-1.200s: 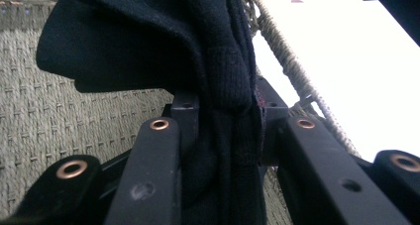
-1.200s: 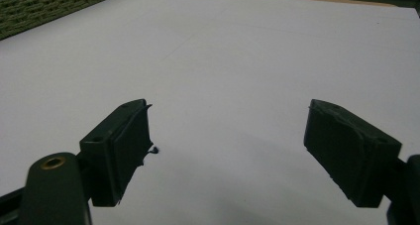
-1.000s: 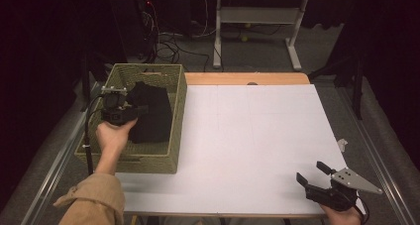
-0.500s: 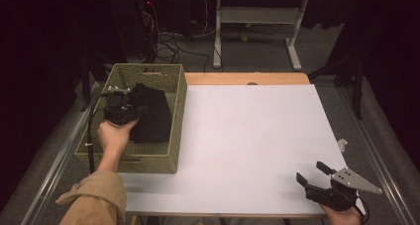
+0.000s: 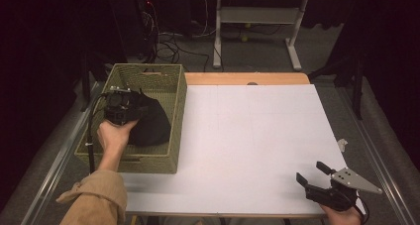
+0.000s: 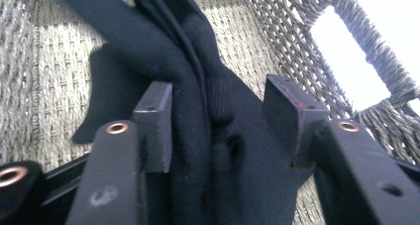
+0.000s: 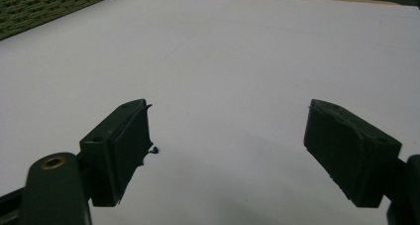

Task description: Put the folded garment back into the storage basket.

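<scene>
black ribbed cloth (image 6: 218, 136) lies between the left gripper (image 6: 218, 121) pads; its jaws have just been opening, partly apart, the left pad touching the fabric, the right one clear. we see that weave up close in the left gripper view; the high view shows the whole green wicker basket (image 5: 174, 136) holding the cloth (image 5: 148, 126) at the table's (image 5: 257, 136) left. right gripper (image 5: 317, 178) gapes wide, holding nothing, over the near right corner.

Black cloth (image 6: 208, 136) cut off by the top and bottom edges in the left gripper view; whether its folds touch the pads there, impossible to tell. In the high view, left gripper (image 5: 120, 107) hiding part of the cloth, fingertips lost against it. Woven basket (image 5: 171, 113) floor largely covered. Small white scrap (image 5: 341, 144) too small to identify
</scene>
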